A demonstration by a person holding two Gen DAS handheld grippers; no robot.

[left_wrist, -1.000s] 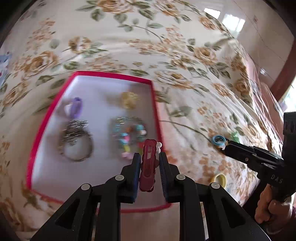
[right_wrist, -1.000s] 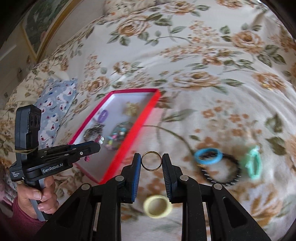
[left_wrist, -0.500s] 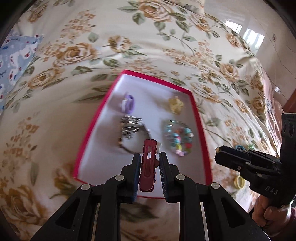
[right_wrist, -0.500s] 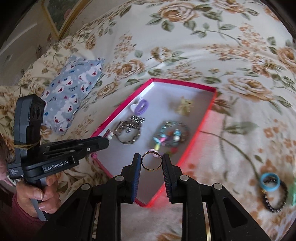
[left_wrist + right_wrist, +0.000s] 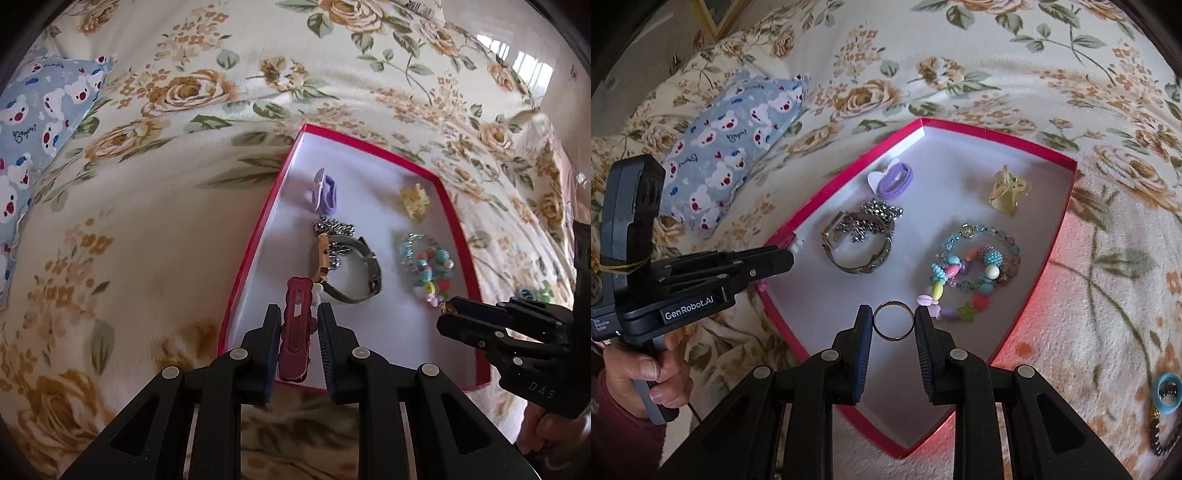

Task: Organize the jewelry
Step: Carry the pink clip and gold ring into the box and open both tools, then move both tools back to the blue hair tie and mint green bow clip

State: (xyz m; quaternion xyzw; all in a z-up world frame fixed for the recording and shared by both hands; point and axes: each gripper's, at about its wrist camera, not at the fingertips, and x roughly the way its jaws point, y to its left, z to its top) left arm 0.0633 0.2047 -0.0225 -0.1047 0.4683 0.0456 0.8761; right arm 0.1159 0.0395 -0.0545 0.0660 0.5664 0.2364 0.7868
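Observation:
A red-rimmed box with a white floor lies on the flowered bedspread. In it are a purple hair tie, a yellow claw clip, a metal watch and a colourful bead bracelet. My left gripper is shut on a dark red hair clip over the box's near left edge. My right gripper is shut on a thin gold ring above the box's near part.
A blue bear-print pillow lies left of the box. On the bedspread to the right lie a blue ring and a black bead bracelet. A hand holds the left gripper's handle.
Both grippers have moved left over the box, each still holding its item. The right gripper left the loose pieces on the bedspread behind and now hangs over the box's floor.

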